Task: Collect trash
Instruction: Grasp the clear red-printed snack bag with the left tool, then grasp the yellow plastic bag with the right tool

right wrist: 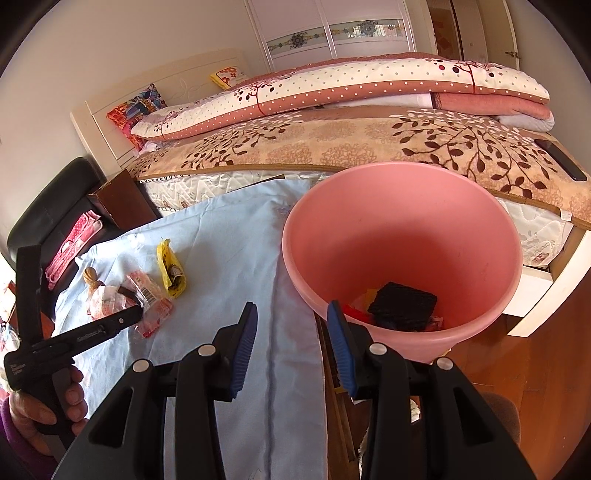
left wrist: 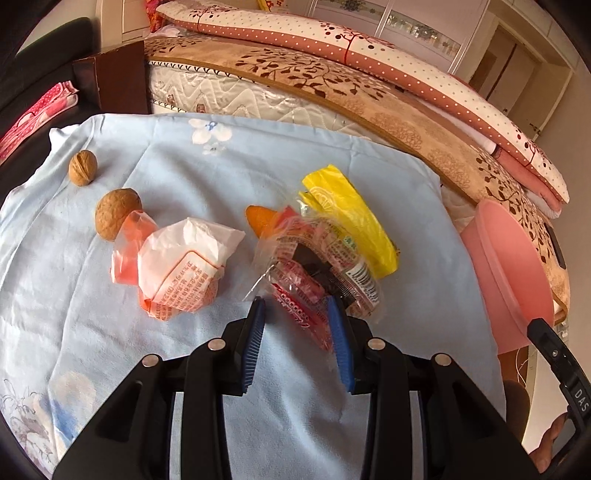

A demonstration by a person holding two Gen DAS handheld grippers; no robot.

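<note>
Where left claw gapes, wrapper lies.

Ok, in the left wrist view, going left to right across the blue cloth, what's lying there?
Far walnut → near walnut → white and orange wrapper → clear and red wrappers → yellow wrapper → pink bin off the cloth's right edge.

- A bed with folded quilts against a pale headboard.
- White wardrobe behind it.
- Wooden floor, bright daylight.
</note>
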